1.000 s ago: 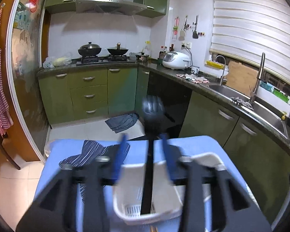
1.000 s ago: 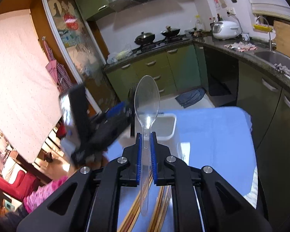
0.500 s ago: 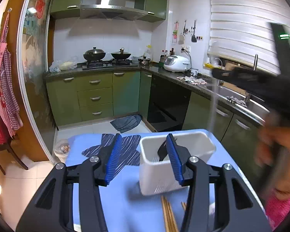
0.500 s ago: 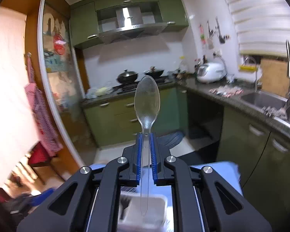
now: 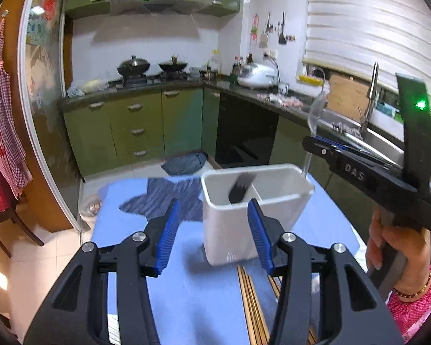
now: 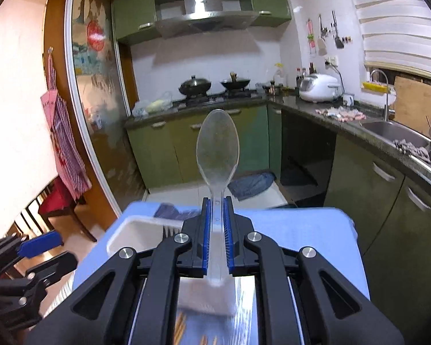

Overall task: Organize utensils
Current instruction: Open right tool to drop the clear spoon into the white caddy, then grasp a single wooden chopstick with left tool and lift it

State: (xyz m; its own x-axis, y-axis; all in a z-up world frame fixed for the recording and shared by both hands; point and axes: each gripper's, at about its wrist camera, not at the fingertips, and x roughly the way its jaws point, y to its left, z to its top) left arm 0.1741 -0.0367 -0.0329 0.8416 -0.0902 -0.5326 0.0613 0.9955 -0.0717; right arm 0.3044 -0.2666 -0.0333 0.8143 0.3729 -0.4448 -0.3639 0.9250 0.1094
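Observation:
A white two-compartment utensil holder (image 5: 238,230) stands on the blue table (image 5: 192,293). A black utensil (image 5: 240,187) leans in its left compartment. My left gripper (image 5: 212,230) is open and empty, just in front of the holder. My right gripper (image 6: 216,224) is shut on a clear plastic spoon (image 6: 217,149), bowl up. In the left wrist view the right gripper (image 5: 319,146) holds the spoon (image 5: 313,115) upright over the holder's right compartment, handle tip at the rim. The holder also shows in the right wrist view (image 6: 135,233).
Wooden chopsticks (image 5: 252,302) lie on the table in front of the holder. A dark striped cloth (image 5: 161,198) lies at the table's far side. Kitchen counters, a stove and a sink (image 5: 373,143) lie beyond.
My left gripper let go of the black utensil in the holder and pulled back, open. My right gripper brought the clear spoon over the holder's right compartment.

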